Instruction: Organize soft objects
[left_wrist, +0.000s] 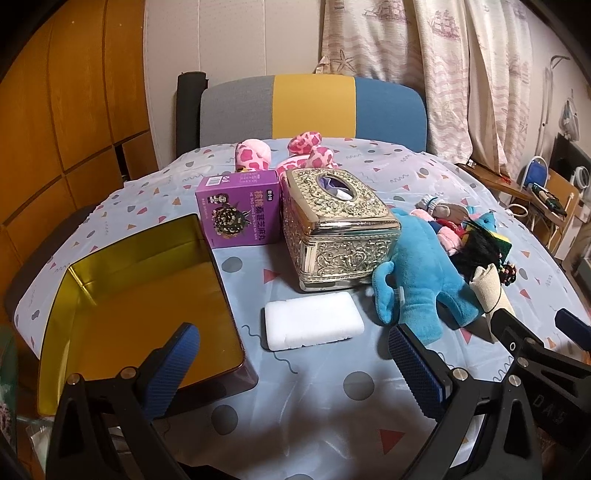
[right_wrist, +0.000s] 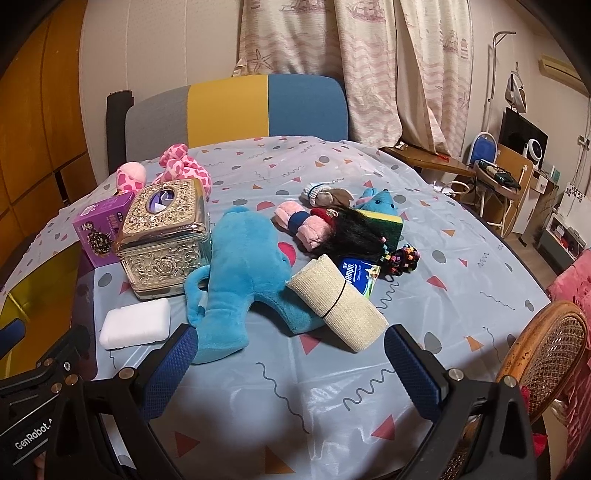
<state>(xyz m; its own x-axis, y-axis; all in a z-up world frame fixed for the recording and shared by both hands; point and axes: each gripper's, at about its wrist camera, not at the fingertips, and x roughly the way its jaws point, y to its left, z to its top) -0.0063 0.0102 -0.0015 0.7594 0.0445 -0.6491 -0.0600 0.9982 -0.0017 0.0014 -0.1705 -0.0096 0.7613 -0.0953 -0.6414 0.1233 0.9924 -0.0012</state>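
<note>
Clutter was my main worry at this moment: I had the left gripper and the right gripper both hovering above the patterned plastic tablecloth, jaws spread wide and holding nothing. The soft things lay mostly to the right of the ornate silver tissue box: a big blue plush toy lying just in front of the right gripper, a rolled beige bandage bound by a thin black band resting against that toy's leg, and behind them a tangle of a black-haired doll, a green and yellow sponge, a small blue plush and a blue tissue packet. A white foam block sat alone ahead of the left gripper, beside the open gold-lined tin, which I judged to be the likely place for the soft items. A pink spotted plush lay behind the purple carton. From here, I thought a grab at the blue plush could drag the bandage roll along, since they touched, and the slick cloth might let the foam block skid away from closing fingers. Reaching into the far pile risked snagging the doll's hair and pulling several things at once.
</note>
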